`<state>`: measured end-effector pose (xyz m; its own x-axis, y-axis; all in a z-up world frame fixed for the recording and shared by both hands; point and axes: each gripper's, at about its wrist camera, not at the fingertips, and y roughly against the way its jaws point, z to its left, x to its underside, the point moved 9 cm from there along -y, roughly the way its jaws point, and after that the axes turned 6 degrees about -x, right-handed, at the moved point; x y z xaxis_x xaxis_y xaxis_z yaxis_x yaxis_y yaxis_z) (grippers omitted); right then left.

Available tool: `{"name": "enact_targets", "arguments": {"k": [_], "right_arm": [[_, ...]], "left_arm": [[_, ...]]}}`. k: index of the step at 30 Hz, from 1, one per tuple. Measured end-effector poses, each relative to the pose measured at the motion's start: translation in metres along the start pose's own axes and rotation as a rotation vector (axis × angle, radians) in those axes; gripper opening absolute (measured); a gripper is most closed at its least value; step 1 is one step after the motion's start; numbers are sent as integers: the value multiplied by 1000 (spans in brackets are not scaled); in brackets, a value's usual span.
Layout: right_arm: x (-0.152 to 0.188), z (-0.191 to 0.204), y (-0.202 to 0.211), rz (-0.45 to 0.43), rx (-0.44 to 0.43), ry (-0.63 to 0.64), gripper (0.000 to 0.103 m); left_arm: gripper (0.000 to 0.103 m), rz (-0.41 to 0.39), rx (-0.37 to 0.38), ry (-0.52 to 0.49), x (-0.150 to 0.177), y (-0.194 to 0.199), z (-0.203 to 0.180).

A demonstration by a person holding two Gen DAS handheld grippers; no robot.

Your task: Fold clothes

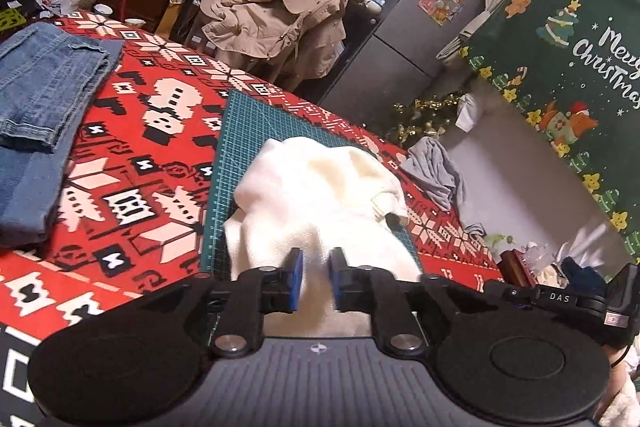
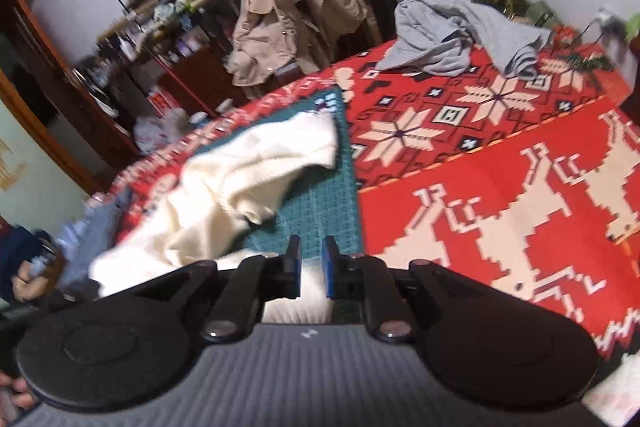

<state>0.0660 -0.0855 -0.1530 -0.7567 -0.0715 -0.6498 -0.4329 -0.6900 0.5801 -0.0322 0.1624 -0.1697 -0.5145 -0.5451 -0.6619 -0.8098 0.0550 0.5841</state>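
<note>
Cream knit sweater (image 1: 320, 195) on green mat (image 1: 240, 147) — soft, floppy, light; best pinched at hem corners. Left gripper (image 1: 316, 277) and right gripper (image 2: 311, 269) slightly apart — clamping nothing.

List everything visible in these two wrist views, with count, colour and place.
sweater: one, cream, rumpled on the mat
cutting mat: one, green, on the tablecloth
tablecloth: one, red and white pattern, over the table
jeans: one stack, blue, folded, left of the mat
grey garment: one, crumpled, far right corner
coat: one, beige, on a chair behind the table
fridge: one, silver, background
banner: one, green, Christmas print
left gripper: fingers parted, over the sweater
right gripper: fingers parted, over white fabric
</note>
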Motion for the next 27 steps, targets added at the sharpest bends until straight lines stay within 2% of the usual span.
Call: {"name": "enact_targets", "arguments": {"k": [2,6,12,14,16,17,18,22,27], "right_arm": [[1,-1,1,-3,-15,0,28],[2,0,1,17,-37,17,37],[21,-4,-30,154,-31,-5,59],[28,-5,-36,179,-51,-52,61],[33,-7,-40,195,-76,-102,60],[35,-6,-41,197,-85,-108,45],[34,-4,-40,191,-90,-103,25],[22,-3,-30,116,-56,-67,18],[-11,-23,1,-30,72,-56,16]], "left_arm": [[34,-5,4,0,-2,5,2],[37,-10,6,11,-5,10,4],[39,-5,2,21,-1,13,6],[41,-9,2,20,-1,15,7],[42,-16,5,14,-2,17,7],[42,-21,8,11,-2,19,6],[42,-23,15,7,-3,19,6],[42,-15,27,-18,-2,18,-1],[42,4,30,-32,3,14,-4]]}}
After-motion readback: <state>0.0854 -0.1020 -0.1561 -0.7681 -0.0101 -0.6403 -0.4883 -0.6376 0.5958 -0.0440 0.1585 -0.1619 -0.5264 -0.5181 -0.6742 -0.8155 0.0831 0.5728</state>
